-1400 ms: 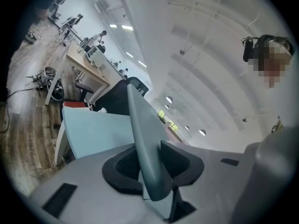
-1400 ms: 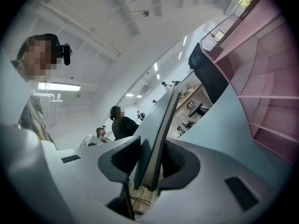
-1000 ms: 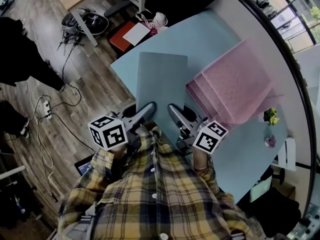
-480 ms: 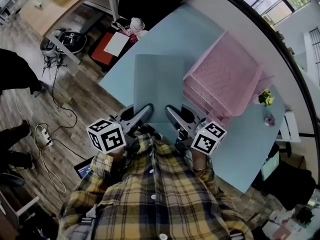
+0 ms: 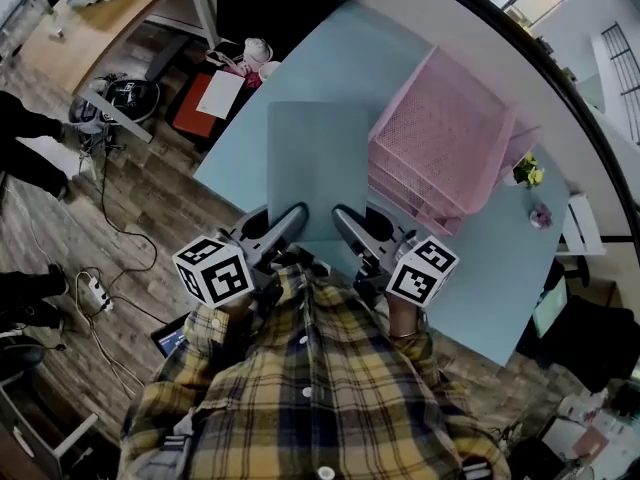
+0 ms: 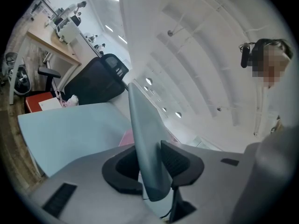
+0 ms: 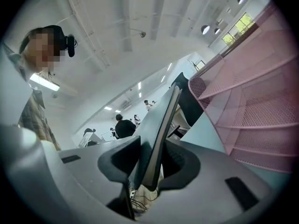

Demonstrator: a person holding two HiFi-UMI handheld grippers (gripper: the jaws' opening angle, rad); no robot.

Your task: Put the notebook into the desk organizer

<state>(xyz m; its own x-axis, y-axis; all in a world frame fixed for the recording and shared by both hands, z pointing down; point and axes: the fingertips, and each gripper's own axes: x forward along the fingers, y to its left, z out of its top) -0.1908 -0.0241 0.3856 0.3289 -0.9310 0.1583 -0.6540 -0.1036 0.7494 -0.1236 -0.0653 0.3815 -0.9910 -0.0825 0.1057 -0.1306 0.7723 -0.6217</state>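
Pads [image 6: 176, 161] of the left gripper [image 6: 149, 168] press on both faces of the notebook [image 6: 144, 134], which shows edge-on between them. The right gripper [image 7: 152, 161] is clamped the same way, its pads [image 7: 122, 158] closed on the notebook's thin edge [image 7: 163, 120].

From the head view, the left gripper [image 5: 287, 224] and the right gripper [image 5: 348, 224] pinch the notebook's near short edge side by side, a little apart. The grey-blue notebook [image 5: 320, 163] is carried flat above the light blue table [image 5: 480, 268]. Its broad face is turned up and its long axis runs straight away from the person, toward the table's far edge.

Just beside its right long edge stands the pink mesh desk organizer [image 5: 440, 138], a stack of trays set at an angle to the notebook. In the right gripper view its tiers [image 7: 254, 106] fill the right side, close by the notebook.

Behind the grippers sit their marker cubes [image 5: 213, 268] and the person's plaid shirt [image 5: 310, 388]. A small potted plant [image 5: 527, 171] stands on the table beyond the organizer. On the wooden floor to the left lie a red item with a white sheet on it [image 5: 205, 98] and loose cables with a power strip [image 5: 98, 290].
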